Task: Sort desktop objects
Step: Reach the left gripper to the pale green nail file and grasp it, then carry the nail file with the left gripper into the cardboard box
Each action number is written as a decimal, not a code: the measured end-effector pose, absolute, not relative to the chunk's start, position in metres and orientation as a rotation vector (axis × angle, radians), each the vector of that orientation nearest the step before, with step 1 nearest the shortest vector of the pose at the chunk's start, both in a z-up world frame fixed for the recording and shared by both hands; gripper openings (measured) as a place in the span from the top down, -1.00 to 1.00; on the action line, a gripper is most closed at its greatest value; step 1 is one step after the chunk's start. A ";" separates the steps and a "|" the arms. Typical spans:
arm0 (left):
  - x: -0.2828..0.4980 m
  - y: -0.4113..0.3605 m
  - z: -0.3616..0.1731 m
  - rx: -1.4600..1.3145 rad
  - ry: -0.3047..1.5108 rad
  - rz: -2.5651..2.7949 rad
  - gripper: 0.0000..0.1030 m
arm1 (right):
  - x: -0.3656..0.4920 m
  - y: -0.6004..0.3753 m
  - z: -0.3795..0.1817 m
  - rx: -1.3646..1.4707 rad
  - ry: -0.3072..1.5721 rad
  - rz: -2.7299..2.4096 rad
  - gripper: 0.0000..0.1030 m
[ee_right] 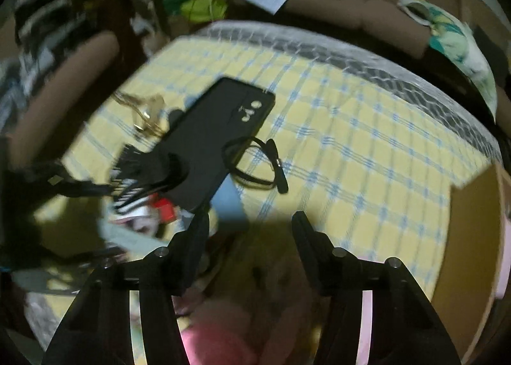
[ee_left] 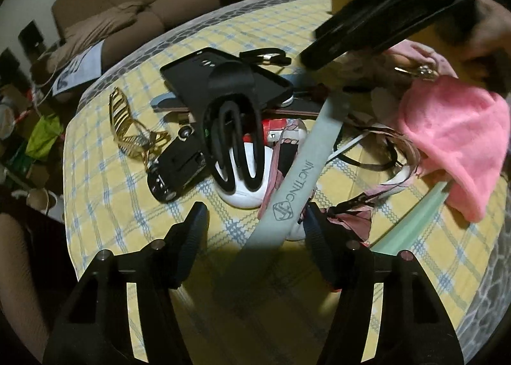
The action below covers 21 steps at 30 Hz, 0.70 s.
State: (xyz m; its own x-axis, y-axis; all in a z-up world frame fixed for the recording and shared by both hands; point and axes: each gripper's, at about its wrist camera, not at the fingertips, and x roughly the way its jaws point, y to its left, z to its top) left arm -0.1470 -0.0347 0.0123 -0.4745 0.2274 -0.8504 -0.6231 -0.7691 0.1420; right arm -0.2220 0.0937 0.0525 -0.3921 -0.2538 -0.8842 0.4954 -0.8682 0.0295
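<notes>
Left wrist view: a pile of small objects is seen on a table covered by a yellow and blue checked cloth. The left gripper is lowered over the near edge of the pile, its jaws held apart. A grey-green strap with printed lettering is passed between them and lies against the right-hand finger, but no squeeze from both pads is seen. Beyond the strap, a black claw hair clip is propped on a white rounded object. A black phone case lies behind it, gold-framed glasses to the left, and a black toy car between glasses and clip. A pink fleece cloth is heaped at the right. The right gripper's dark body is seen at the upper right.

Right wrist view: the picture is blurred. The right gripper is held above the cloth with jaws apart and nothing between them. The phone case lies ahead, with a black cord loop just beside it. Something pink, probably the fleece cloth, is glimpsed beneath the fingers.
</notes>
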 end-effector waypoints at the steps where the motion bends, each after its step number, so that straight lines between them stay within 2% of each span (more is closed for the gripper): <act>1: -0.148 -0.036 0.013 -1.197 0.614 2.244 -0.23 | -0.227 0.090 0.046 1.392 0.356 -2.259 -0.07; 3: -0.150 -0.037 0.012 -1.184 0.631 2.242 -0.36 | -0.235 0.082 0.033 1.397 0.411 -2.230 -0.07; 6: -0.154 -0.038 0.010 -1.181 0.610 2.222 -0.38 | -0.238 0.074 0.030 1.349 0.453 -2.211 -0.23; 8: -0.155 -0.037 0.010 -1.190 0.575 2.208 -0.20 | -0.239 0.072 0.029 1.345 0.473 -2.205 -0.25; 9: -0.156 -0.037 0.010 -1.199 0.544 2.182 0.04 | -0.238 0.069 0.027 1.347 0.500 -2.193 -0.25; 10: -0.157 -0.037 0.010 -1.206 0.533 2.175 0.24 | -0.235 0.064 0.025 1.355 0.538 -2.173 -0.19; 11: -0.157 -0.036 0.011 -1.211 0.536 2.178 0.31 | -0.233 0.057 0.022 1.355 0.587 -2.154 -0.12; 14: -0.155 -0.035 0.013 -1.238 0.542 2.178 0.38 | -0.226 0.050 0.019 1.330 0.660 -2.158 0.02; 15: -0.152 -0.035 0.015 -1.245 0.540 2.180 0.43 | -0.229 0.052 0.019 1.361 0.601 -2.144 0.50; 21: -0.123 -0.056 0.036 -1.278 0.429 2.227 0.61 | -0.213 0.069 0.049 1.378 0.543 -2.153 0.50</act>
State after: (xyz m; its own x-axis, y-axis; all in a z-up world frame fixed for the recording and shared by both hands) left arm -0.1232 -0.0561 0.0361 -0.4106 0.2885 -0.8650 -0.5893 -0.8079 0.0103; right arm -0.2128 0.0695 0.0485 -0.3450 -0.2113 -0.9145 0.6196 -0.7831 -0.0528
